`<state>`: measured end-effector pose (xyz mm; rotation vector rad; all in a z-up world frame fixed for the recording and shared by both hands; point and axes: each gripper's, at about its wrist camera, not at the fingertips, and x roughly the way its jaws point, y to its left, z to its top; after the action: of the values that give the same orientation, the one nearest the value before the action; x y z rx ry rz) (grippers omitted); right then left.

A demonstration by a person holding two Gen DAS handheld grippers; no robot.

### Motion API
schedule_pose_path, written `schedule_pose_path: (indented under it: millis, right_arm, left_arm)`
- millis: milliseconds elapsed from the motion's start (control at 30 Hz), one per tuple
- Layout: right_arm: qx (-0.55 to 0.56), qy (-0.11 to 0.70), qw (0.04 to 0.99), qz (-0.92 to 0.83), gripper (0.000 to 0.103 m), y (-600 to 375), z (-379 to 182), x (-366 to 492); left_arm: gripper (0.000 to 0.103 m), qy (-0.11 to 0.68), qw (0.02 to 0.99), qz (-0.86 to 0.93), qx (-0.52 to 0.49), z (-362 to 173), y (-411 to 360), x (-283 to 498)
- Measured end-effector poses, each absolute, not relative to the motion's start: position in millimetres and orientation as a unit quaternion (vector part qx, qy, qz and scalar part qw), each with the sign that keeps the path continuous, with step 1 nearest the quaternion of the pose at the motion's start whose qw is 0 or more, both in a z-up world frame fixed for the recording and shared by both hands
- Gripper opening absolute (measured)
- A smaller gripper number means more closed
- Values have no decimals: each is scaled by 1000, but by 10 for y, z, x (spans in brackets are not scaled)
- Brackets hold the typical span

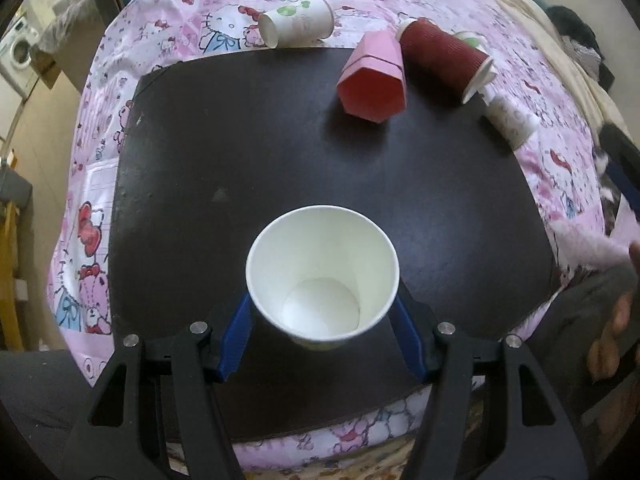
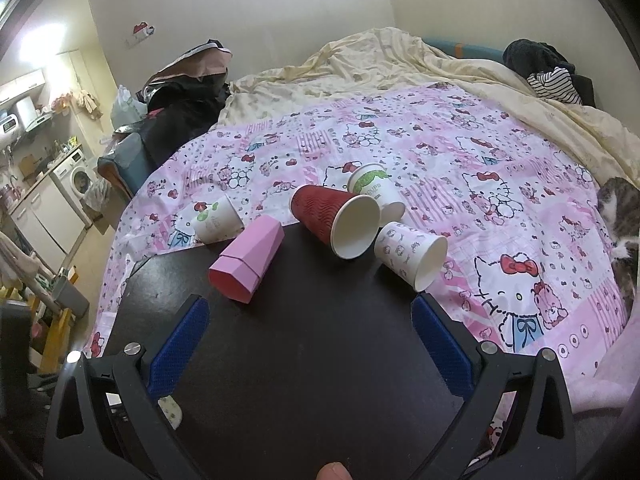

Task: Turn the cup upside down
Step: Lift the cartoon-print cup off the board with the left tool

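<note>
A white paper cup (image 1: pixel 322 276) stands mouth up, held between the blue fingers (image 1: pixel 236 340) of my left gripper (image 1: pixel 322 320) over the near part of a dark board (image 1: pixel 240 152). The gripper is shut on the cup's lower wall. My right gripper (image 2: pixel 310 344) is open and empty, with blue fingers (image 2: pixel 180 344) spread wide above the dark board (image 2: pixel 312 360). The held cup does not show in the right wrist view.
Several cups lie on their sides at the board's far edge: a red ribbed cup (image 2: pixel 334 220), a pink hexagonal cup (image 2: pixel 250 262), a patterned white cup (image 2: pixel 412 254), green-print white cups (image 2: pixel 216 218). A Hello Kitty sheet (image 2: pixel 500 216) covers the bed. A cat (image 2: pixel 620 216) lies at the right.
</note>
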<state>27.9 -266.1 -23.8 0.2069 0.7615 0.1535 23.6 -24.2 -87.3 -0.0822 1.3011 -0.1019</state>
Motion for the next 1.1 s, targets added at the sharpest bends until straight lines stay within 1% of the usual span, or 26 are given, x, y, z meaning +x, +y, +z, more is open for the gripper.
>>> schedule_pose_path:
  millis: [333, 567, 667, 767, 833, 867, 900, 1033, 1100]
  right_arm:
    - [111, 378, 916, 74, 103, -2717, -231, 267]
    - [112, 387, 913, 72, 103, -2716, -276, 337]
    - [112, 389, 912, 70, 103, -2724, -294, 353]
    - [110, 390, 912, 68, 103, -2728, -307, 350]
    - [110, 391, 911, 67, 103, -2728, -315, 358]
    - [109, 391, 911, 67, 103, -2728, -322, 359]
    - [108, 392, 911, 66, 103, -2723, -325, 366]
    - [102, 392, 912, 65, 103, -2700, -337, 372]
    - [100, 391, 913, 66, 103, -2699, -333, 359]
  left_arm:
    - [59, 604, 795, -33, -37, -963, -288, 642]
    - [60, 637, 769, -36, -53, -1203, -349, 882]
    - [61, 635, 770, -36, -52, -1212, -363, 915]
    - [61, 650, 758, -26, -47, -1271, -371, 941]
    - [64, 654, 755, -23, -51, -1293, -355, 930]
    - [70, 655, 753, -21, -53, -1303, -340, 927]
    - [72, 655, 754, -19, -53, -1307, -335, 932]
    - [74, 650, 758, -19, -61, -1270, -277, 926]
    - [79, 649, 758, -23, -63, -1250, -268, 922]
